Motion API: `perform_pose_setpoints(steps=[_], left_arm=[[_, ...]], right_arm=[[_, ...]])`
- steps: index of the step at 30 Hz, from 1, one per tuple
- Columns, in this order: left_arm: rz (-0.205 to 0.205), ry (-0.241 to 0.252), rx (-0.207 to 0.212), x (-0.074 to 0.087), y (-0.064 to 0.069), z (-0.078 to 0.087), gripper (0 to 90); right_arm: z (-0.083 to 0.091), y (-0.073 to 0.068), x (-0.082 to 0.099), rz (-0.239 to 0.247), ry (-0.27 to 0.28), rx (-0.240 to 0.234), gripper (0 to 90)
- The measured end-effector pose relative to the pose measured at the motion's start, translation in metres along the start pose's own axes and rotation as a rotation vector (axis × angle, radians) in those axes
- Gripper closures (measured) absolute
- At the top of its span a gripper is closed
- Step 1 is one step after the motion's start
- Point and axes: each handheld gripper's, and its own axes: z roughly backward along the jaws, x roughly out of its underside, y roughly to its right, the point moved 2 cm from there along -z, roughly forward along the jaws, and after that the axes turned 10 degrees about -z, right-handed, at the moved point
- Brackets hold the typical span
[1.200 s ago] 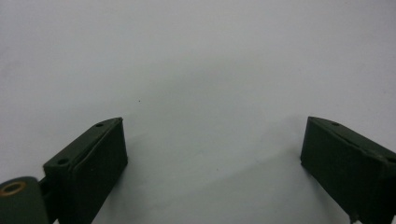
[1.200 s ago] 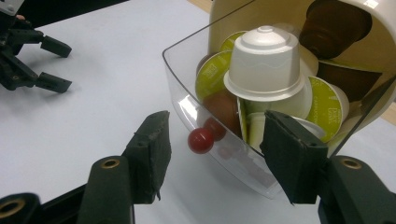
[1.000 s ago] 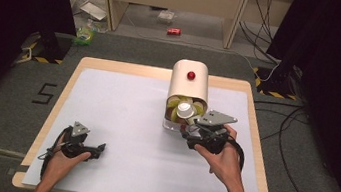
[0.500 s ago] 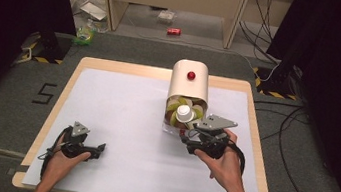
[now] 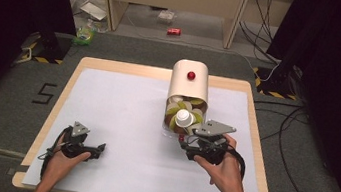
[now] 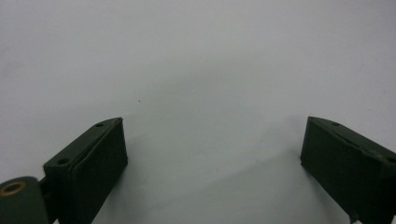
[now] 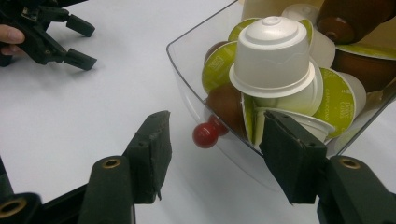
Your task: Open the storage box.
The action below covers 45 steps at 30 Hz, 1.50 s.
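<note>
The cream capsule holder [image 5: 189, 86] lies on its side, its long axis running straight away from the right tongs [image 5: 187, 143], nearer them than the left tongs [image 5: 100, 148]. Its clear drawer [image 7: 196, 88], packed with coffee capsules [image 7: 273, 58], stands pulled out toward the right tongs; the drawer's small red knob [image 7: 204, 135] sits just ahead, between the jaws, which stand apart and unpressed. The left tongs rest well off to the side, jaws wide apart. All sits on a white table [image 5: 120, 114] in a dim room.
</note>
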Motion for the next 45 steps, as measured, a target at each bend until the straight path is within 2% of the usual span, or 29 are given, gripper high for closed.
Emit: perform_pose_setpoints(steps=[4,9,10,15,16,22,38,45], left_arm=[[0.000,0.000,0.000,0.000,0.000,0.000,6.2],[0.000,0.000,0.001,0.000,0.000,0.000,6.2],[0.000,0.000,0.001,0.000,0.000,0.000,6.3],[0.000,-0.001,0.001,0.000,0.000,0.000,6.2],[0.002,0.001,0.001,0.000,0.000,0.000,6.2],[0.002,0.001,0.001,0.000,0.000,0.000,6.2],[0.002,-0.002,0.000,0.000,0.000,0.000,6.1],[0.002,0.000,0.001,0.000,0.000,0.000,6.1]], right_arm=[[0.001,-0.001,0.002,0.002,-0.005,-0.003,42.9],[0.001,-0.001,0.003,-0.019,0.007,-0.021,39.7],[0.002,-0.001,0.002,-0.032,0.027,-0.031,37.1],[0.004,0.001,-0.001,-0.046,0.075,-0.014,35.4],[0.006,0.003,-0.002,-0.062,0.104,-0.006,35.1],[0.006,0.005,-0.004,-0.078,0.155,0.018,34.2],[-0.016,0.013,-0.016,-0.107,0.204,0.052,26.9],[-0.023,0.011,-0.021,-0.107,0.201,0.060,26.1]])
